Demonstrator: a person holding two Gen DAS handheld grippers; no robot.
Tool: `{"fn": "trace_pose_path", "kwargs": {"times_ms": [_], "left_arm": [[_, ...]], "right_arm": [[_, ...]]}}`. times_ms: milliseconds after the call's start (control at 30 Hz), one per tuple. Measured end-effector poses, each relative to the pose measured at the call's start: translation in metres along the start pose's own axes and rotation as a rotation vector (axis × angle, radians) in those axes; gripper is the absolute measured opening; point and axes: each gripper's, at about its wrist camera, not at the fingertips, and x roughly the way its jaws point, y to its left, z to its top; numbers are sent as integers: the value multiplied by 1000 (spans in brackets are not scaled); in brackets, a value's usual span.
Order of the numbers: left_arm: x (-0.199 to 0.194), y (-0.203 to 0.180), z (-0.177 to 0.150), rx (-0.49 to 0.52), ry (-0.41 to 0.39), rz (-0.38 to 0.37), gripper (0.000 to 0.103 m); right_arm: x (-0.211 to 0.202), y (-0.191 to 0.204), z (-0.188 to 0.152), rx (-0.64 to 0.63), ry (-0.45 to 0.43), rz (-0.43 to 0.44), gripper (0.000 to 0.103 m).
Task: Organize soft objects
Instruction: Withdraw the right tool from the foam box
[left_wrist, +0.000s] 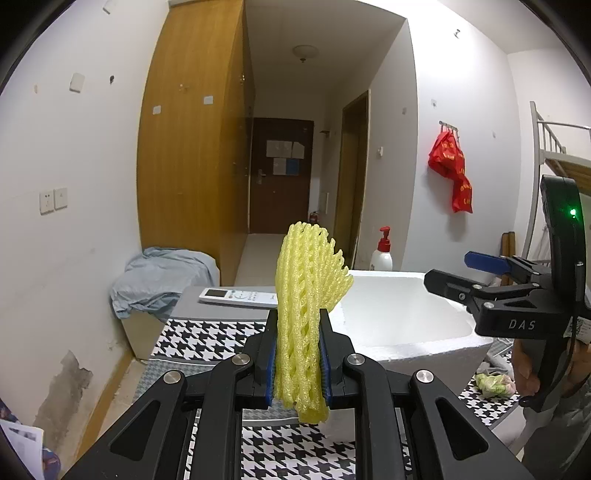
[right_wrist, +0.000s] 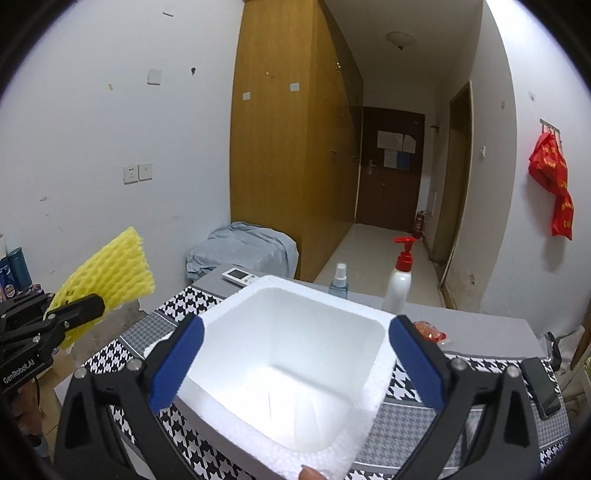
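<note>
The left gripper (left_wrist: 297, 363) is clamped on the yellow foam net (left_wrist: 306, 295), held up beside the white foam box (right_wrist: 280, 354). The right gripper (right_wrist: 295, 354) hangs wide apart, holding nothing, over the box. Carry the net above the opening before letting go, so it drops inside.

Behind the left gripper's (left_wrist: 297, 360) closed pads, middle of yellow foam net (left_wrist: 310, 291) hidden. Beyond it, far wall of white foam box (left_wrist: 388, 325) partly covered. Right of the right gripper (right_wrist: 295, 354), dark phone (right_wrist: 539, 386) half masked by finger. Door notices (right_wrist: 397, 149) unreadable.
</note>
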Motion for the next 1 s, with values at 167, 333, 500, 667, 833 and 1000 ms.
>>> {"fn": "trace_pose_path", "kwargs": {"times_ms": [167, 333, 500, 667, 833, 1000], "left_arm": [[2, -2, 1, 0, 4, -13, 19], [6, -5, 4, 6, 4, -32, 19], [10, -12, 8, 18, 4, -54, 19], [17, -20, 11, 32, 6, -76, 19], [20, -26, 13, 39, 8, -96, 19], [24, -35, 14, 49, 15, -112, 19]], "right_arm": [[-6, -6, -1, 22, -3, -9, 102], [-15, -9, -4, 17, -15, -34, 102], [-24, -14, -5, 20, -26, -41, 102], [-31, -22, -8, 42, -32, -15, 102], [-37, -31, -12, 62, -35, -36, 102], [-42, -36, -18, 65, -32, -80, 102]]}}
